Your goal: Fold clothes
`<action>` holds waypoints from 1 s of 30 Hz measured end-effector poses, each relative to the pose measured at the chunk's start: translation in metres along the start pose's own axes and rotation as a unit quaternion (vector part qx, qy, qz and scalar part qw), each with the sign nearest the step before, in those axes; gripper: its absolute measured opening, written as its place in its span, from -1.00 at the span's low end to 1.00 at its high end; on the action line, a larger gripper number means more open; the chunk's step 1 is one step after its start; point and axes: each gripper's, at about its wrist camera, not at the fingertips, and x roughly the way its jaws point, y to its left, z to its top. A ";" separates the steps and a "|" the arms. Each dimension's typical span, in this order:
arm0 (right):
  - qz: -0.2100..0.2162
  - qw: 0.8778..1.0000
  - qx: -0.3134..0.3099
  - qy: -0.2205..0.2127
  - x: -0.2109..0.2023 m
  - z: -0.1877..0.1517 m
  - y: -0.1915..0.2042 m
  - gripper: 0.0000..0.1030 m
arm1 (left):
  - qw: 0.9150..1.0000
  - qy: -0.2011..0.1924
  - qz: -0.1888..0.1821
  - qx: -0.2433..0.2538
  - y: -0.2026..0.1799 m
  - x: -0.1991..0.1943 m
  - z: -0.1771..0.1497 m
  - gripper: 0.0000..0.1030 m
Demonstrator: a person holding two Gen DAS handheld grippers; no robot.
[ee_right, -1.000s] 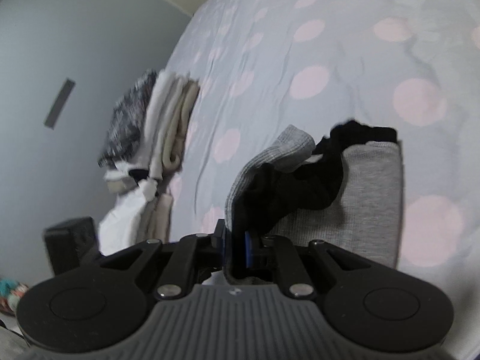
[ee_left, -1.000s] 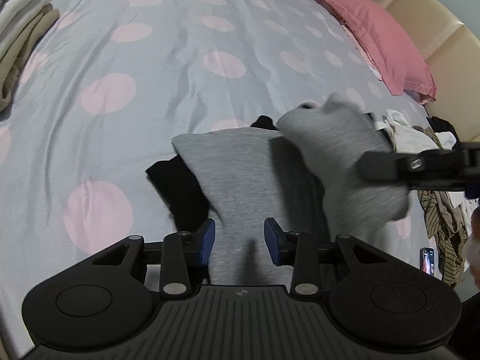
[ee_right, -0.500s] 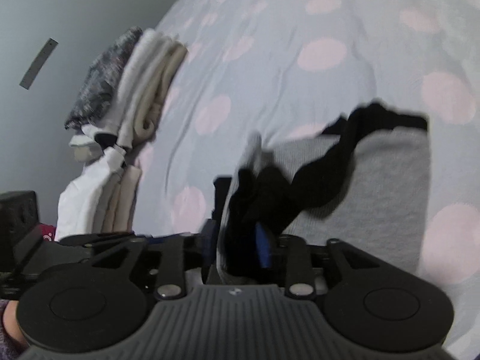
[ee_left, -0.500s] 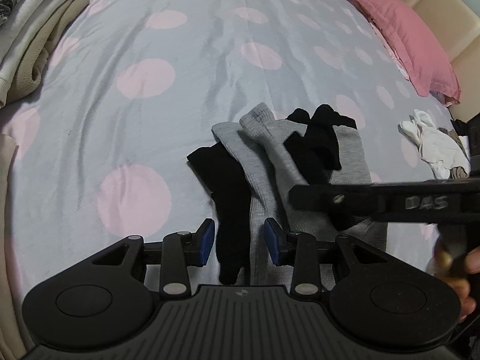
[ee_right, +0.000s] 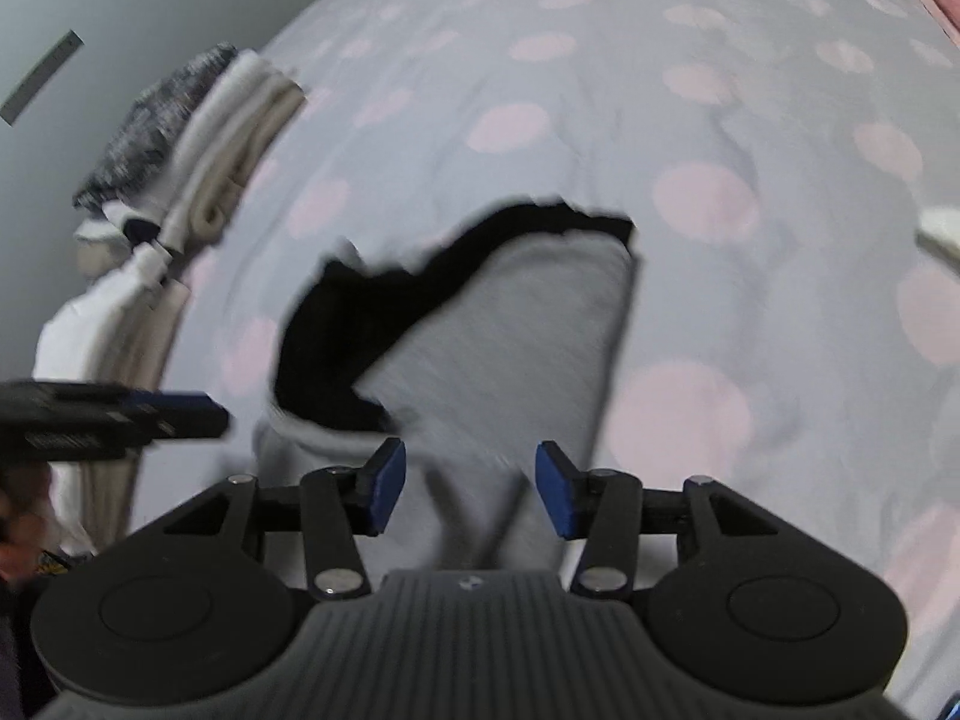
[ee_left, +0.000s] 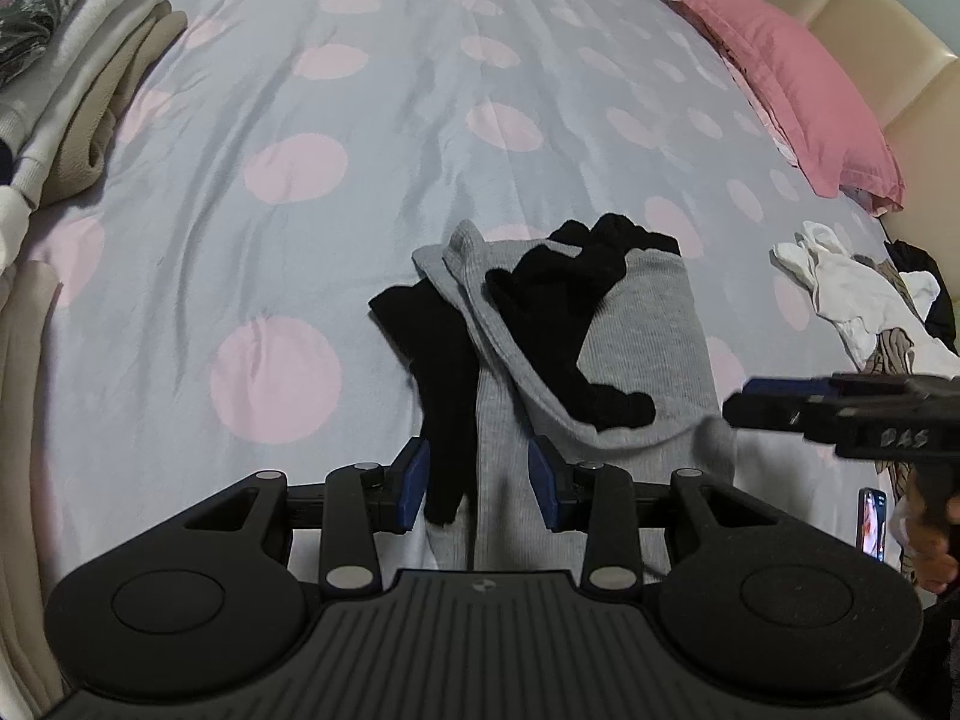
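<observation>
A grey top (ee_left: 648, 324) with black trim (ee_left: 564, 312) is lying folded on the spotty bed sheet (ee_left: 336, 120), near the close edge. The left tongs (ee_left: 478, 483) are sitting low over its near end, open wide, with cloth lying between the blue pads. The right tongs (ee_right: 469, 489) are hanging over the same top, wide open too, gripping nothing. A pile of folded clothes (ee_left: 78, 78) is sitting far to the left. A pink pillow (ee_left: 798, 90) is lying far away on the right.

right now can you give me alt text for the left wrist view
A grey garment with black trim, partly folded, lies on a grey bedspread with pink dots, the open left gripper straddling its near end. The right gripper enters from the right; a pink pillow lies beyond.
</observation>
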 end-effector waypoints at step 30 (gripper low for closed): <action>0.094 0.974 -0.202 0.044 0.026 -0.106 0.107 -0.30 | 0.999 0.016 -0.049 -0.002 -0.006 -0.010 -0.048 -0.10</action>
